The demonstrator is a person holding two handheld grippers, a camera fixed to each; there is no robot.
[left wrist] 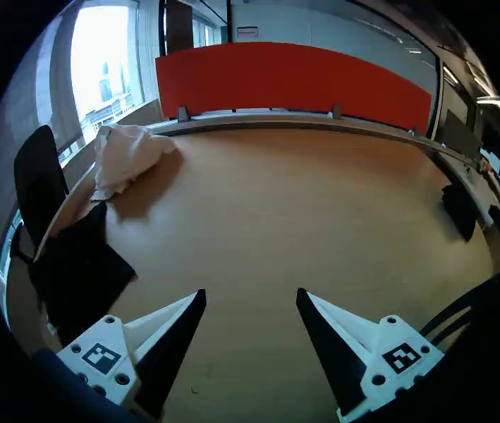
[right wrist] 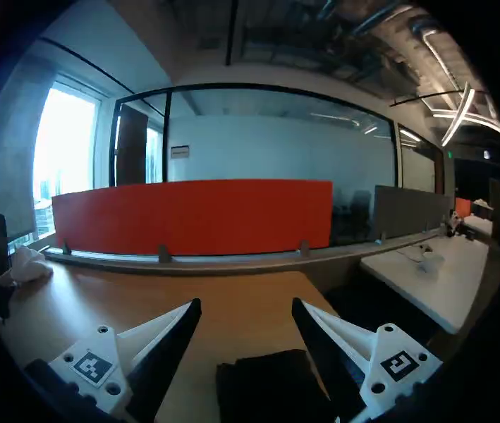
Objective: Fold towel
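Where the towel lies: crumpled in a pale heap at the far left corner of the wooden desk, near the window and well apart from both grippers.
Left gripper: fingers spread wide over bare wood, grasping nothing.
Right gripper: likewise released, fingers parted above a dark folded cloth at the near desk edge; whether they touch it cannot be told.
Step in hand: judged to be the reach, since no fold is yet made.
Doing it well: probably by carrying both grippers across to the heap, pinching two corners of one edge, and drawing the fabric flat on the open wood before any fold. The corners are buried in the bunching and cannot be made out from here.
Around: a red partition along the desk's back, a black chair by the window, a small black object at the right edge, and a white table beyond.
In the way: a dark bundle on the left edge, just beside the heap, could be pinched or dragged along with it. The middle of the desk offers room to spread.
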